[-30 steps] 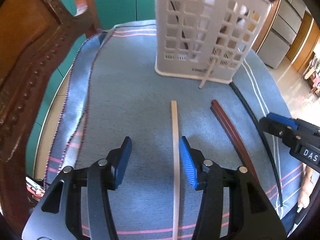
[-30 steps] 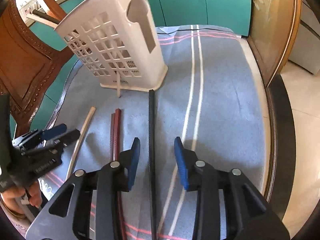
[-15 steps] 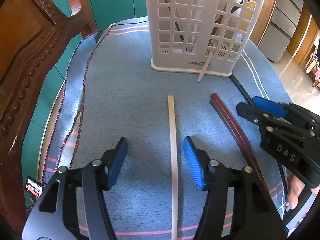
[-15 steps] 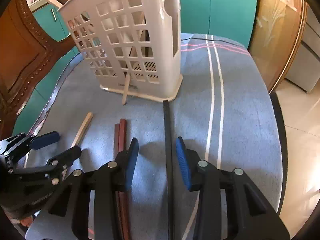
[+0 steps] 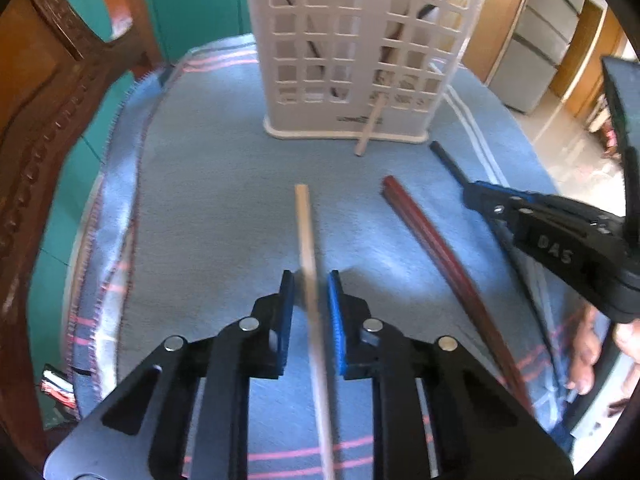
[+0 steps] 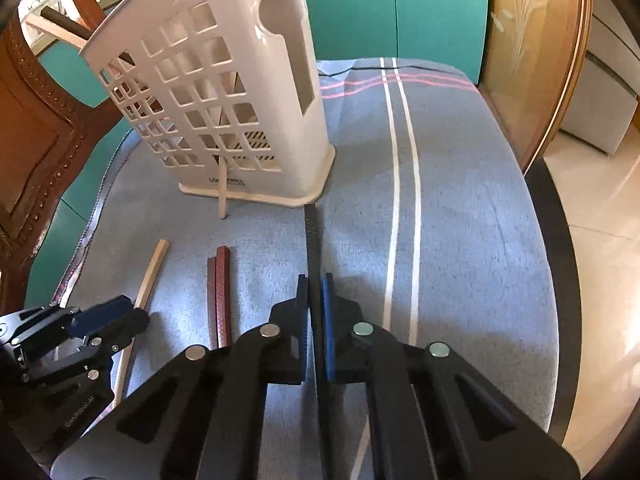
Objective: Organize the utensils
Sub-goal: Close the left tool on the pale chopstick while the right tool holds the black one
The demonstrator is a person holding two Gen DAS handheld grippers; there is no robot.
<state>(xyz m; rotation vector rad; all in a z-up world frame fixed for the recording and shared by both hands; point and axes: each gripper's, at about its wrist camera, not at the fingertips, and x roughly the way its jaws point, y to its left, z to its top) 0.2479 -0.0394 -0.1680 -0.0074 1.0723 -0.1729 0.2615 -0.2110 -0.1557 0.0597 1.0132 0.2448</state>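
The white slotted holder (image 5: 360, 52) stands at the far end of the desk (image 6: 460, 240), on a blue striped cloth, and some sticks already lean inside it, dark and pale ones showing through the grid. One pale stick (image 6: 222, 188) pokes out through a low slot, its tip resting on the cloth, so that one looks only half put away.

Three sorts of chopsticks lie flat on the cloth in front of the holder. The left gripper (image 5: 311, 292) is closing around the pale wooden chopstick (image 5: 304, 224); the stick sits between the pads, which stand narrow, and a thin gap seems to remain on the left side. The right gripper (image 6: 314, 292) is clamped tight on the black chopstick (image 6: 312, 236), whose far end lies just beside the holder's base. The dark red pair (image 6: 219, 292) lies untouched between the two.

By my reading the sorting is partway: two sticks are being picked up, the red pair waits, and the poking stick may need resetting.
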